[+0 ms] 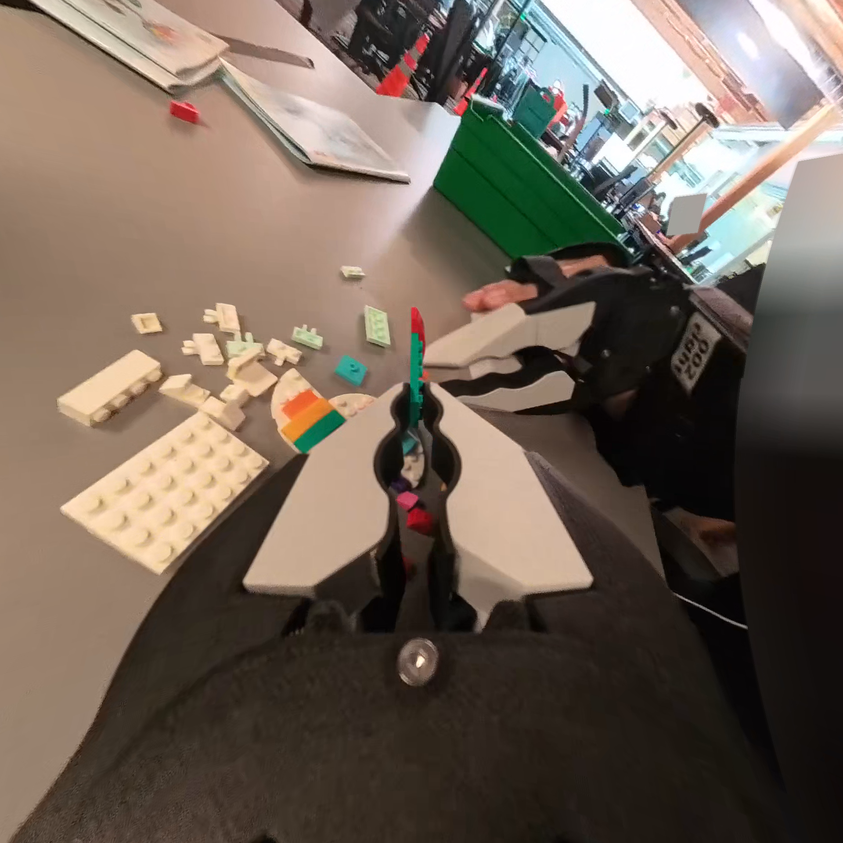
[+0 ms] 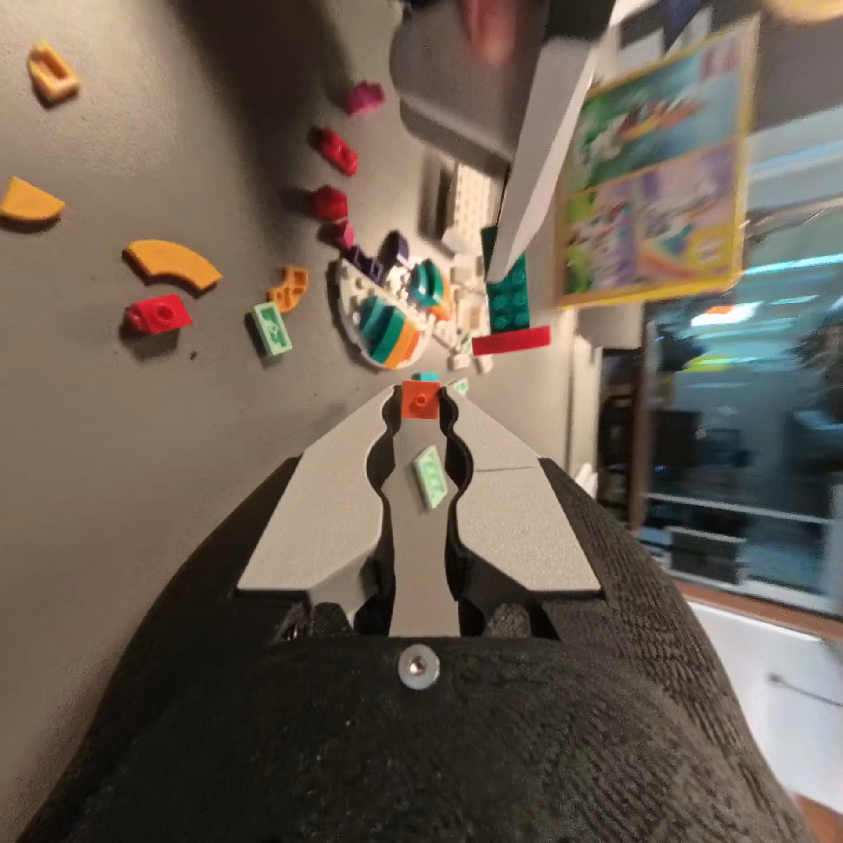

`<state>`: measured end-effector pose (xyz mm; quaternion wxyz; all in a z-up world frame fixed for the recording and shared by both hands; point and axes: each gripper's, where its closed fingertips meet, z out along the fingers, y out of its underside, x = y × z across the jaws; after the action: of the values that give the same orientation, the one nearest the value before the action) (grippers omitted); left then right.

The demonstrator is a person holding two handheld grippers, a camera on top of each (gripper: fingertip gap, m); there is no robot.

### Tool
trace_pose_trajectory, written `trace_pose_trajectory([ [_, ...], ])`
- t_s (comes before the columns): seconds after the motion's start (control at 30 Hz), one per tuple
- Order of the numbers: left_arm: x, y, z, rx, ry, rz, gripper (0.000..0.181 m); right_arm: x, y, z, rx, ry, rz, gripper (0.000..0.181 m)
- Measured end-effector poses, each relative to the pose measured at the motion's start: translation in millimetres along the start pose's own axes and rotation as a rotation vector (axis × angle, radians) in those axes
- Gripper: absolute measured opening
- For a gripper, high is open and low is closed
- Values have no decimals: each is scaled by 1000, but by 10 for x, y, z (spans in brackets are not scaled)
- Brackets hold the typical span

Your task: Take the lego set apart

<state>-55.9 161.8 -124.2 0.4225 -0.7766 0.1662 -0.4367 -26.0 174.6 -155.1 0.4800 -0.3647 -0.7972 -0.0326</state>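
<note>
Above the grey table (image 1: 137, 228), your left gripper (image 1: 416, 387) pinches a green-and-red plate stack (image 1: 416, 351); your right gripper (image 2: 419, 392) apparently pinches a small orange plate (image 2: 419, 401).

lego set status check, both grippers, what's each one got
Left gripper shut on green plate with red tile at its end. Right gripper shut on orange piece, pulled clear. Loose bricks scattered across grey table; nothing blocking.

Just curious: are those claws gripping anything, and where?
Left claw pinches the green plate with a red tip by its lower end. Right claw holds a small orange tile by its sides.
</note>
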Motion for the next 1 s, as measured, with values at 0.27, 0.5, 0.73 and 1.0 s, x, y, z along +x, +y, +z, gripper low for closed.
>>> trace_pose_trajectory([
  [0.27,96,88,27,-53,54,3,4,99,-154,-15,50,63,45,54],
  [0.5,150,189,64,-129,30,134,4,134,-155,-13,45,92,50,43],
  [0.73,149,342,107,-240,-84,539,4,-11,-235,-112,155,-93,207,21],
  [1.0,157,315,173,-201,-245,946,24,-77,-340,-193,234,-168,227,4],
])
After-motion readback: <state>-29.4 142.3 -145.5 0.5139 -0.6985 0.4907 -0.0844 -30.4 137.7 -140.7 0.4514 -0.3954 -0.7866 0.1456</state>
